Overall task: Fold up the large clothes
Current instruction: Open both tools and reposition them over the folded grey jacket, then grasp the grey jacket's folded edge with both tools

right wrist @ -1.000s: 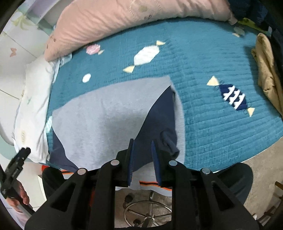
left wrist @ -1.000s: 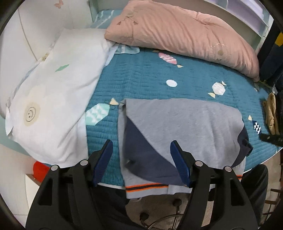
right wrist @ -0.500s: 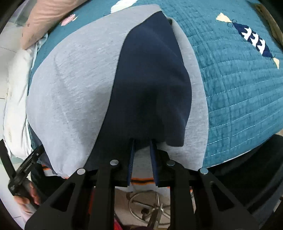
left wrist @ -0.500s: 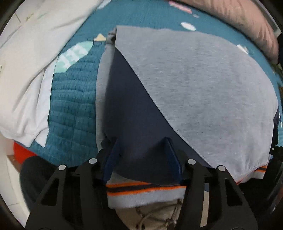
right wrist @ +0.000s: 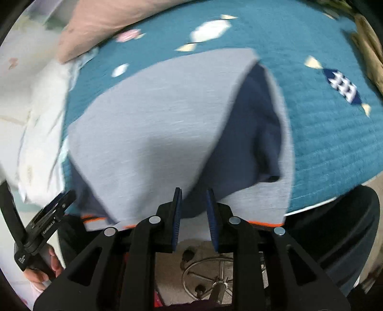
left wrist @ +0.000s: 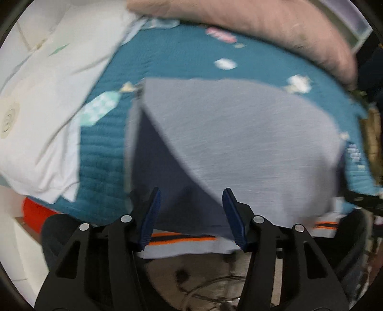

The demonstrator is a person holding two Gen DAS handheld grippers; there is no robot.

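While left tool just narrowed, it and right tool agape astride sweater edge.

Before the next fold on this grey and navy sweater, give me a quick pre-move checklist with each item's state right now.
1. Sweater lies flat on the blue quilt: ok.
2. Both navy sleeves folded in over the body: ok.
3. Striped hem at the bed edge within reach of both grippers: ok.
4. Left gripper jaws apart and straddling the hem-end cloth, not gripping: ok.
5. Right gripper jaws narrowly apart, cloth behind them; whether any is pinched: cannot tell.
6. Pink pillow and white pillow clear of the sweater: ok.
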